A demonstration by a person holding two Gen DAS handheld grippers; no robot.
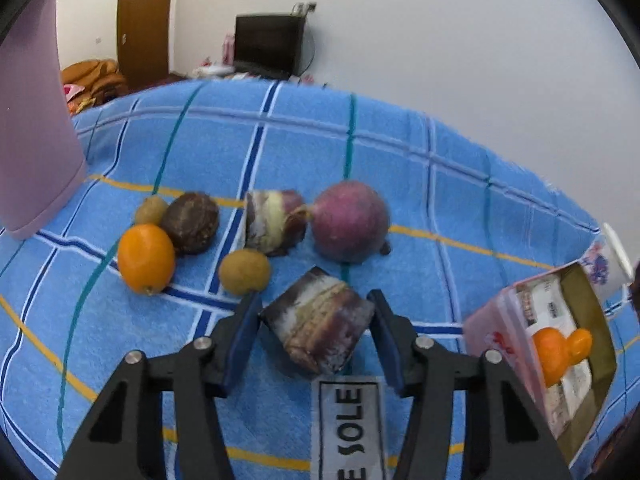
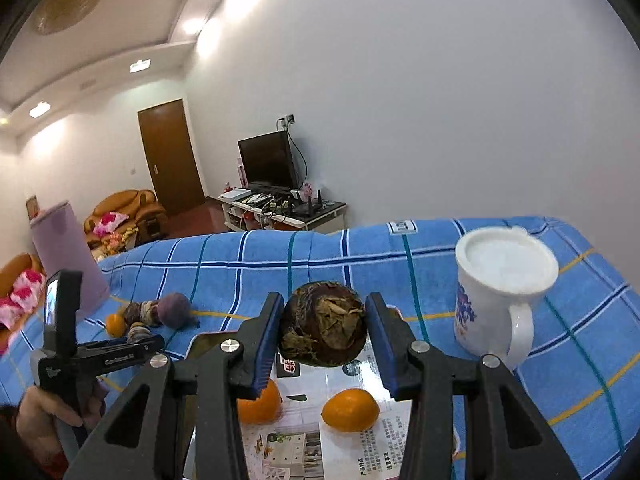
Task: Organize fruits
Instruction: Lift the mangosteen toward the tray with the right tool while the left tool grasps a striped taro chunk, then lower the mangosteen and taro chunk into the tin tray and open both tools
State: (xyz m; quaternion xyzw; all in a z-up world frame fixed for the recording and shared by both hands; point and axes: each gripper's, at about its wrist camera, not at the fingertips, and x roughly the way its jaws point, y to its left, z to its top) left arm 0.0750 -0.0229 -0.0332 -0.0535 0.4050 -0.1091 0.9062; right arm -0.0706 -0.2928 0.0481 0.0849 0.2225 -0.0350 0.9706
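Observation:
A short purple-brown sugarcane piece (image 1: 320, 320) lies on the blue checked cloth (image 1: 360, 140), and my left gripper (image 1: 314, 296) is shut on it, pads touching both sides. Beyond it sit an orange (image 1: 146, 258), a dark brown round fruit (image 1: 191, 222), two small tan fruits (image 1: 245, 271), a second cane piece (image 1: 274, 222) and a purple round fruit (image 1: 348, 220). My right gripper (image 2: 325, 300) is shut on a dark brown fruit with dry leaves (image 2: 324, 326), held above an open box (image 2: 352, 452) with two oranges (image 2: 350, 410) in it.
A white mug with blue flowers (image 2: 500, 300) stands just right of the box. A tall lilac container (image 1: 36, 140) stands at the cloth's left edge. In the right wrist view a hand (image 2: 44, 408) holds the left gripper's handle. A TV stand and sofa lie beyond the cloth.

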